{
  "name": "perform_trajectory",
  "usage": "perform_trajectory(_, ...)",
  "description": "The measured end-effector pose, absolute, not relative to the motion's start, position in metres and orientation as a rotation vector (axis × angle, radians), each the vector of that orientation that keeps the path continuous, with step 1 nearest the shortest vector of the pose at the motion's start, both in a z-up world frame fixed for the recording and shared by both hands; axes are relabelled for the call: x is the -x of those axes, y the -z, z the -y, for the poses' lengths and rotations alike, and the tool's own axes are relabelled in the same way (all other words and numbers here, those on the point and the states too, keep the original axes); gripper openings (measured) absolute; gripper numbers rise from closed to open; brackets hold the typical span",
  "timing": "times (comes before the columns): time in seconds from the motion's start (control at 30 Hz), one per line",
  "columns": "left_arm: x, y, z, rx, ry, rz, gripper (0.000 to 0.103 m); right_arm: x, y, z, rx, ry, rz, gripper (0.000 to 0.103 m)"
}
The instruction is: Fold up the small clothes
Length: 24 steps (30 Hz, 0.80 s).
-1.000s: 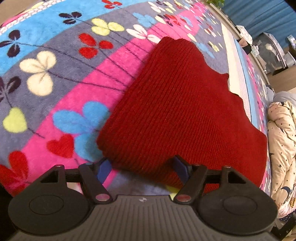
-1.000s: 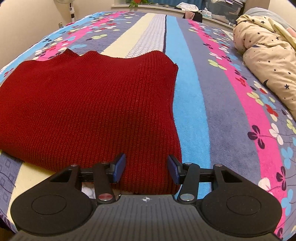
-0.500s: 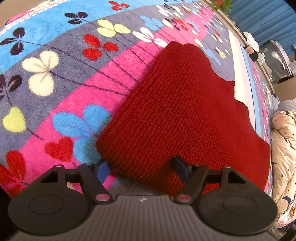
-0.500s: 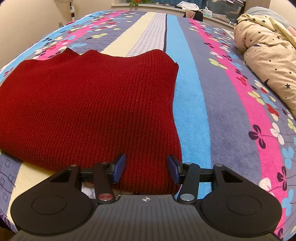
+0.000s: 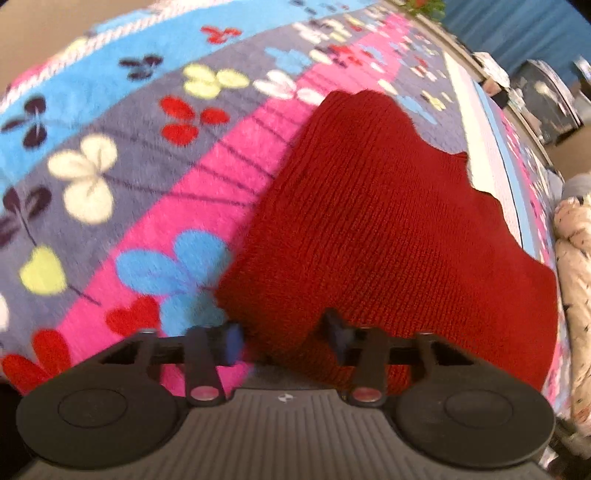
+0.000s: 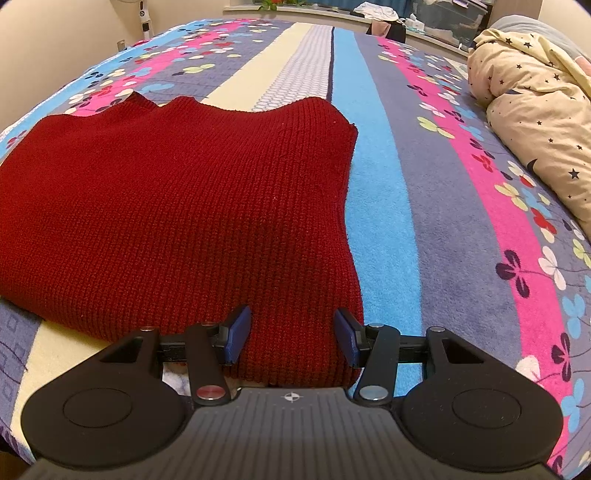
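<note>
A dark red knitted garment (image 5: 388, 229) lies folded flat on a flowered blanket (image 5: 110, 177); it also shows in the right wrist view (image 6: 177, 214). My left gripper (image 5: 282, 338) is open, its blue-padded fingers astride the garment's near left corner. My right gripper (image 6: 293, 338) is open, its fingers astride the garment's near right corner. The cloth edge lies between both pairs of fingers, not pinched.
The striped flowered blanket (image 6: 424, 206) covers the whole bed. A cream star-print duvet (image 6: 532, 110) is bunched at the right. Boxes and clutter (image 6: 443, 14) stand beyond the bed's far edge. A wall (image 6: 55, 33) is at the left.
The left gripper's fingers have narrowed their gap somewhat around the garment's corner, and its view is blurred by motion. The right gripper has barely moved.
</note>
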<state>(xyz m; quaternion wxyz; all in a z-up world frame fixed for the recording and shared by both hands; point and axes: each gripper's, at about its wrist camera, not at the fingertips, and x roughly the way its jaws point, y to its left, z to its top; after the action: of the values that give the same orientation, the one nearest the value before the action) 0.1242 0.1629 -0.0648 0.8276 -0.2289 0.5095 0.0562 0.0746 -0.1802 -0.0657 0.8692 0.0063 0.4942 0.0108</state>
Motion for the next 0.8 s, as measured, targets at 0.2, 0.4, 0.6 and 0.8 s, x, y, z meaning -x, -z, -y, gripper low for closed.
perform_trajectory(0.2,-0.123,0.034,-0.128,0.250,-0.090,-1.010,0.017,-0.076,0.058,0.184,-0.039,-0.009,-1.017,0.053)
perform_trajectory(0.4,-0.120,-0.041,-0.020,0.030,0.108,-0.760,0.015,-0.070,0.036,0.216,-0.177,0.117,-0.881,0.053)
perform_trajectory(0.6,-0.119,-0.048,0.117,-0.151,0.491,-0.722,0.015,-0.052,0.025,0.260,-0.317,0.304,-0.755,0.053)
perform_trajectory(0.8,-0.107,0.039,0.215,-0.329,0.692,-0.871,0.024,-0.026,0.013,0.288,-0.362,0.413,-0.619,0.053)
